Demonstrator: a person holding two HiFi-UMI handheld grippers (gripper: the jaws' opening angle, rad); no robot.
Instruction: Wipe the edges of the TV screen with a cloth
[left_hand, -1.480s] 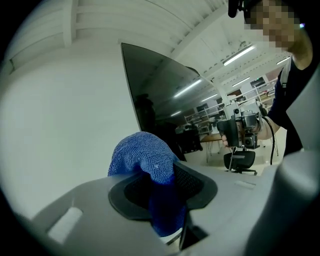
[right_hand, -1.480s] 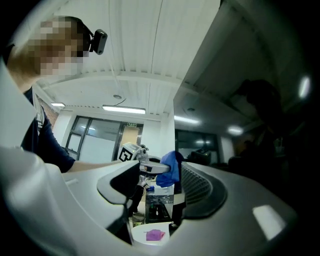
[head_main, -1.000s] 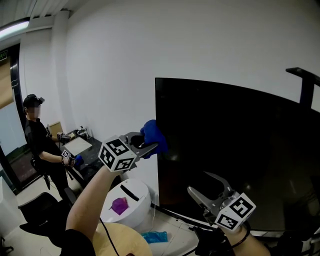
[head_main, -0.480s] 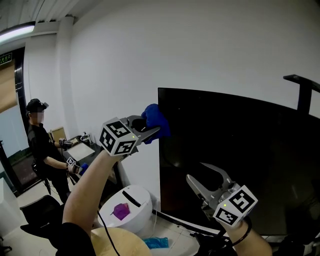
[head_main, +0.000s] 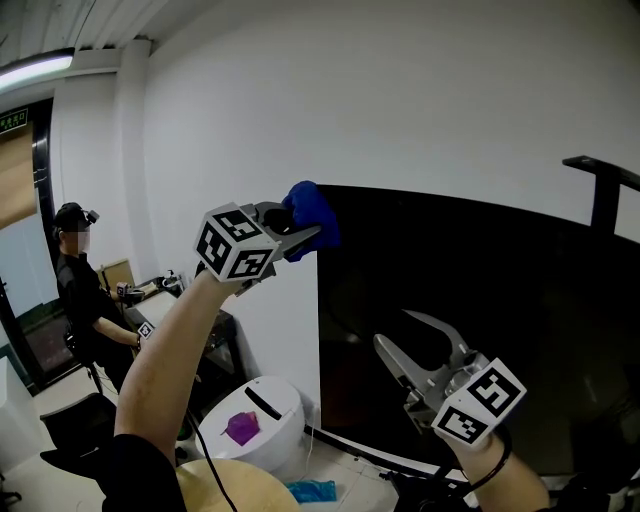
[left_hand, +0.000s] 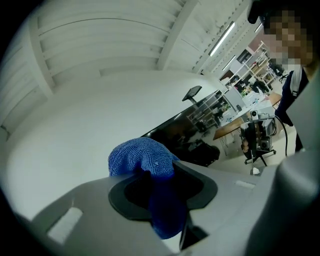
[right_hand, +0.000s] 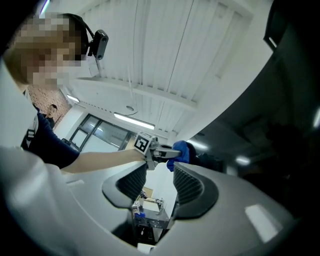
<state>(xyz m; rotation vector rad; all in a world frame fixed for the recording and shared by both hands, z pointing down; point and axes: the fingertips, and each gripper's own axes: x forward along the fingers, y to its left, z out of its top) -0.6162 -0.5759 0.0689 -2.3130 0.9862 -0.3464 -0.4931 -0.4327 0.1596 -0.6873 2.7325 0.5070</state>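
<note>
A black TV screen stands against the white wall. My left gripper is raised to the screen's top left corner and is shut on a bunched blue cloth, which touches that corner. The left gripper view shows the cloth pinched between the jaws of that gripper, with the TV beyond. My right gripper hangs lower, in front of the screen's lower part. Its jaws are closing with a gap and nothing between them. The right gripper view looks past the right gripper up at the cloth.
A person stands at a desk far left. Below the TV's left edge are a white round bin and a tan round top. A black bracket sticks up behind the screen's upper right.
The left gripper has climbed the TV's left edge with the cloth, up to the top corner. The right gripper's jaws have narrowed and it has stayed low.
</note>
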